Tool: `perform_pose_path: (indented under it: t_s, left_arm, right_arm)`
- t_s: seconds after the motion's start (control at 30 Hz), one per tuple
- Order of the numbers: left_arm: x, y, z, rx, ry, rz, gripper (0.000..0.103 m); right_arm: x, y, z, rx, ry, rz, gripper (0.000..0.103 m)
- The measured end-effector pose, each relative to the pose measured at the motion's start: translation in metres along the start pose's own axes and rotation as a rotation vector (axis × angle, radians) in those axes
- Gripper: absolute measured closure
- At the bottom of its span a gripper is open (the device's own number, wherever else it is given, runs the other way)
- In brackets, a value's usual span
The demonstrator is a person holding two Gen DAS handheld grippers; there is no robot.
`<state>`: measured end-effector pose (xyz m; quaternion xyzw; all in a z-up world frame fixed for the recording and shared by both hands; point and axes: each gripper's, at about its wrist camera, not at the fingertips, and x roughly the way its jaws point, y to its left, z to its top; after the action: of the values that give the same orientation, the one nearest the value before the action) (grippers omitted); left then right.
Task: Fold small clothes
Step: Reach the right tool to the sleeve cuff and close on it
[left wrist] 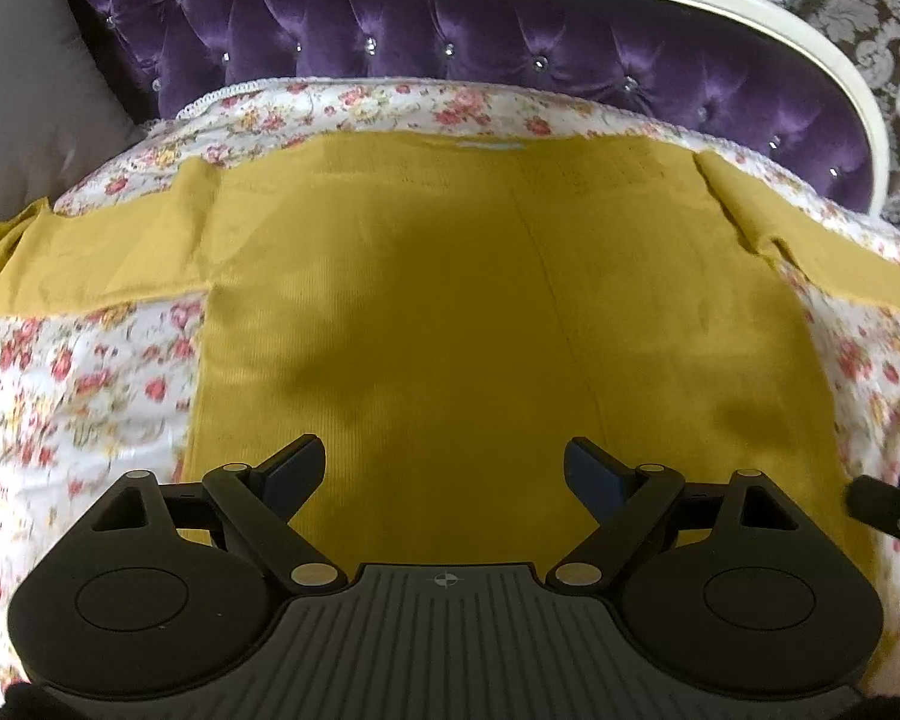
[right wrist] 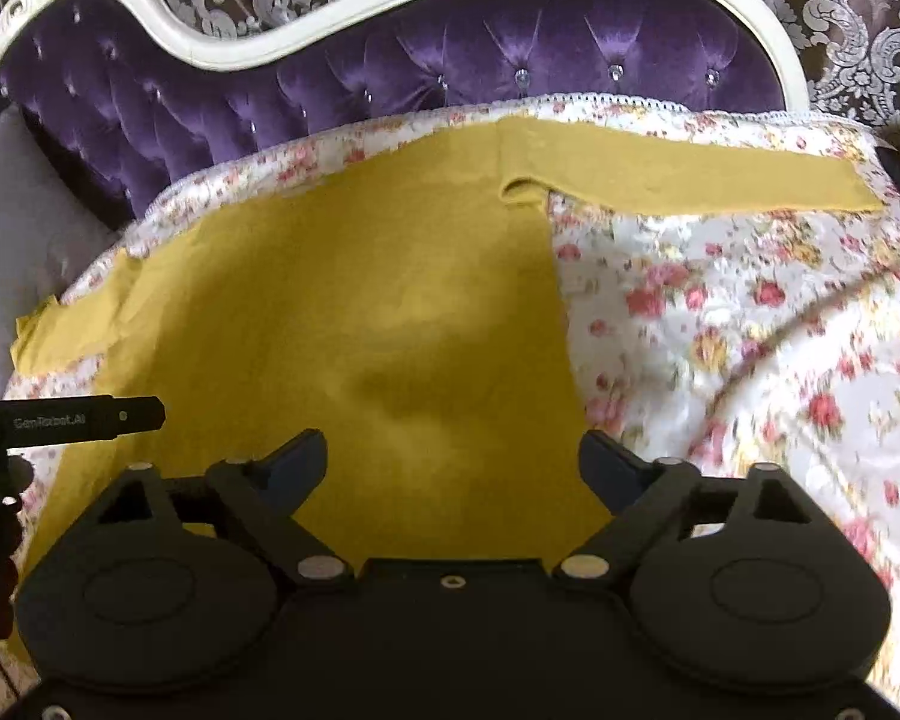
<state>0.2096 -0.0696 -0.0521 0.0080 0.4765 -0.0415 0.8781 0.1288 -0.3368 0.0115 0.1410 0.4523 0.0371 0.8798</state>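
While mustard shirt (left wrist: 450, 300) lies flat on floral sheet (left wrist: 90, 384), left tongs (left wrist: 444, 462) wide, empty; right tongs (right wrist: 453, 459) wide, empty.

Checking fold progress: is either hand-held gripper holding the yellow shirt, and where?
Nothing held: left hand-held gripper and right hand-held gripper hover open above the yellow shirt.

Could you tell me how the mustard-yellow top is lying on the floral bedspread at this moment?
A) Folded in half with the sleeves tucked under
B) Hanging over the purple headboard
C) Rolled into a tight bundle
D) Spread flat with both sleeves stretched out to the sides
D: the yellow top lies flat on the floral bedspread, with one sleeve reaching out on one side and the other sleeve on the opposite side.
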Motion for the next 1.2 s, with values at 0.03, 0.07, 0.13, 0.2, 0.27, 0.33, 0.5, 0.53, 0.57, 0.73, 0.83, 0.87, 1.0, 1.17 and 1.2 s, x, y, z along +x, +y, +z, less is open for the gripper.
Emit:
perform_pose_path:
  t_s: [0.03, 0.07, 0.13, 0.2, 0.27, 0.33, 0.5, 0.53, 0.57, 0.73, 0.83, 0.87, 1.0, 1.17, 1.2]
  left_arm:
    - [0.004, 0.001, 0.004, -0.001, -0.005, 0.007, 0.016]
    - [0.006, 0.001, 0.008, -0.001, -0.012, 0.013, 0.016]
    - [0.012, 0.002, 0.015, 0.0, -0.028, 0.028, 0.016]
    - [0.02, 0.002, 0.022, -0.002, -0.046, 0.043, 0.016]
    - [0.028, 0.003, 0.028, -0.003, -0.055, 0.053, 0.016]
    - [0.038, 0.003, 0.033, -0.002, -0.056, 0.069, 0.016]
    - [0.062, 0.007, 0.036, 0.002, -0.046, 0.083, 0.016]
    - [0.066, 0.008, 0.035, 0.004, -0.043, 0.077, 0.016]
    - [0.069, 0.008, 0.034, 0.007, -0.035, 0.072, 0.016]
    - [0.081, 0.006, 0.026, 0.039, -0.017, 0.06, 0.015]
    - [0.081, 0.004, 0.022, 0.059, -0.037, 0.062, 0.014]
    - [0.082, 0.004, 0.022, 0.059, -0.04, 0.06, 0.013]
    - [0.085, 0.008, 0.021, 0.052, -0.045, 0.051, 0.008]
    - [0.087, 0.008, 0.023, 0.053, -0.044, 0.049, 0.004]
    - [0.087, 0.008, 0.022, 0.052, -0.044, 0.049, 0.004]
  right_arm:
    - [0.001, -0.006, 0.005, 0.004, -0.008, 0.017, 0.014]
    - [0.002, -0.011, 0.009, 0.008, -0.011, 0.026, 0.014]
    - [0.006, -0.024, 0.019, 0.028, -0.012, 0.017, 0.014]
    - [0.009, -0.04, 0.027, 0.049, -0.026, -0.008, 0.014]
    - [0.011, -0.058, 0.035, 0.073, -0.037, -0.043, 0.014]
    - [0.014, -0.078, 0.044, 0.093, -0.054, -0.079, 0.014]
    - [0.028, -0.136, 0.067, 0.157, -0.12, -0.18, 0.023]
    - [0.032, -0.148, 0.072, 0.173, -0.129, -0.201, 0.024]
    - [0.036, -0.159, 0.077, 0.194, -0.137, -0.218, 0.024]
    - [0.051, -0.213, 0.105, 0.284, -0.166, -0.283, 0.028]
    - [0.062, -0.232, 0.118, 0.29, -0.182, -0.32, 0.029]
    - [0.066, -0.236, 0.121, 0.293, -0.188, -0.324, 0.029]
    - [0.081, -0.255, 0.128, 0.298, -0.197, -0.347, 0.029]
    - [0.098, -0.28, 0.129, 0.34, -0.17, -0.368, 0.029]
    - [0.101, -0.285, 0.129, 0.357, -0.16, -0.366, 0.029]
